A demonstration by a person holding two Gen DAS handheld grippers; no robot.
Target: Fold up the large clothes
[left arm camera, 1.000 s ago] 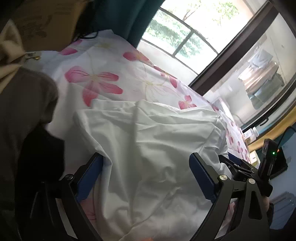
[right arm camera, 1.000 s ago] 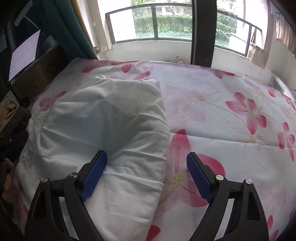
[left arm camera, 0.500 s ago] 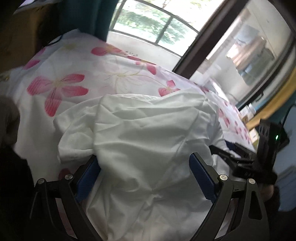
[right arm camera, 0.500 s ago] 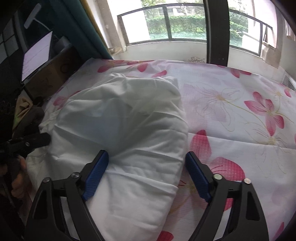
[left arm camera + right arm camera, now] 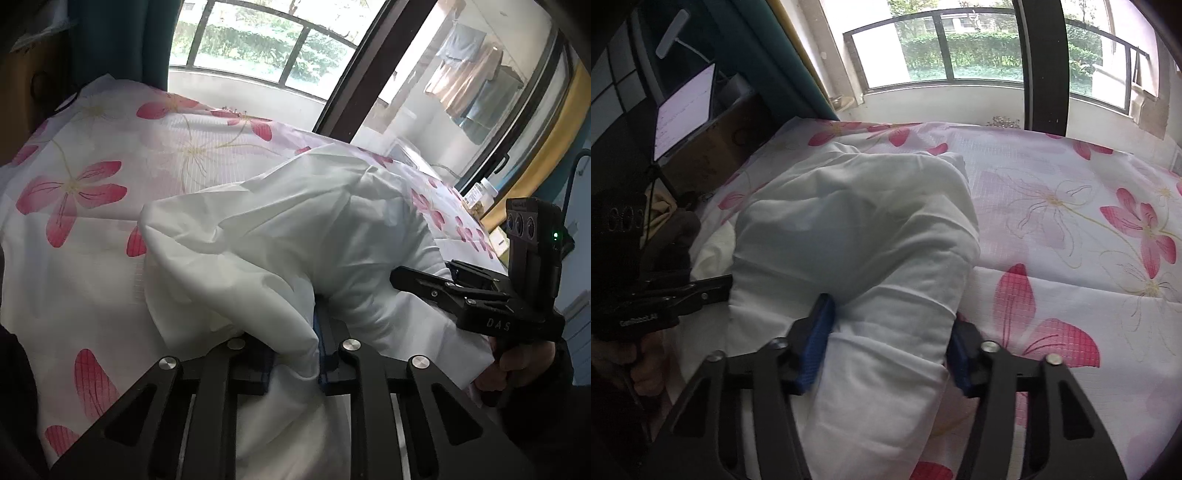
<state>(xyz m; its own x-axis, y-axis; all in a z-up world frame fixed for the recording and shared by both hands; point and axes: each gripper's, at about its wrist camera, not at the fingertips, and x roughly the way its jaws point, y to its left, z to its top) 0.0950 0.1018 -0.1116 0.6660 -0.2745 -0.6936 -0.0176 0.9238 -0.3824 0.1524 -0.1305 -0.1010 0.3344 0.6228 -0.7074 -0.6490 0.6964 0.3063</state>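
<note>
While both tools pinch the near edge, we see the left gripper point(image 5: 295, 354) pressed together on a fold of the white garment point(image 5: 295, 229), the right gripper point(image 5: 886, 343) clamping a thicker roll. It lies bunched on the floral bedsheet point(image 5: 1071, 221); folding seems barely begun. Farther off, "DAS" is legible.

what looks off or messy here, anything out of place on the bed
Nothing spilled or damaged. The white garment is the only untidy thing: it sits bunched and puffed up on the floral bedsheet rather than flat. The left claw pinches a fold of it, and the right claw squeezes a thicker wad.
</note>
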